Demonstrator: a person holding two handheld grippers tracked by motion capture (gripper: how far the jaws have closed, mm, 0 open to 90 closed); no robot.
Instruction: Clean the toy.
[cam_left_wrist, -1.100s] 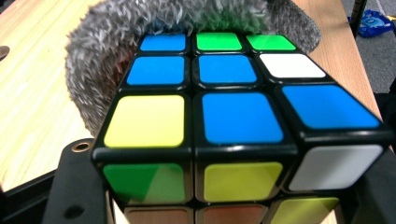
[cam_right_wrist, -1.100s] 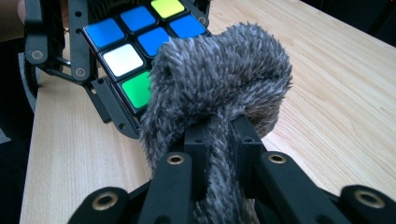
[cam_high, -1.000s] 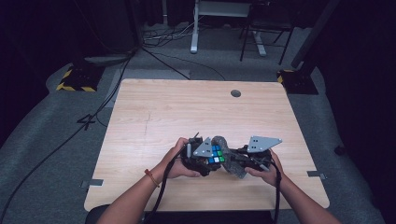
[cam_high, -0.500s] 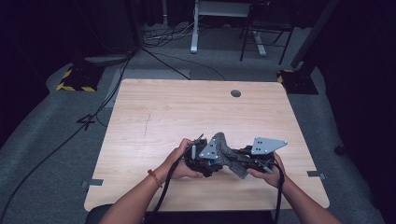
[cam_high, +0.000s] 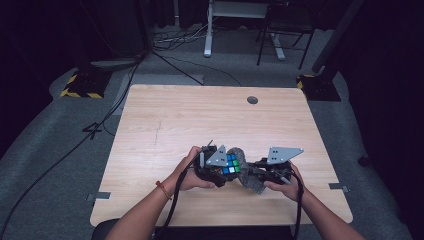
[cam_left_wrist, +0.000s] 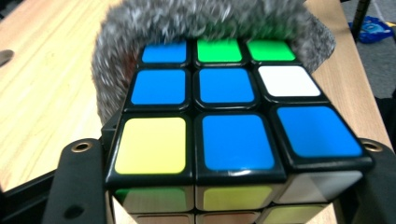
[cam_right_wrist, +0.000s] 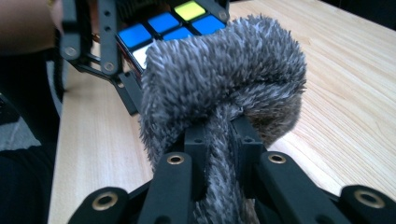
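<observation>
Left gripper: clamped on the puzzle cube, one jaw against each side face, as the left gripper view shows.
Right gripper: jaws pinched shut on a fold of the grey furry cloth.
Cube: held just above the table's near edge, between the two hands; top face mostly blue, with one yellow, one white and two green squares. It is equal-sided, so it has no long axis.
Cloth: draped over the cube's far side in the left gripper view, touching it; it runs from the cube toward the right gripper.
Table: pale wood, with a round grommet near the far edge.
Room: dark, grey floor, cables, desk legs behind.
</observation>
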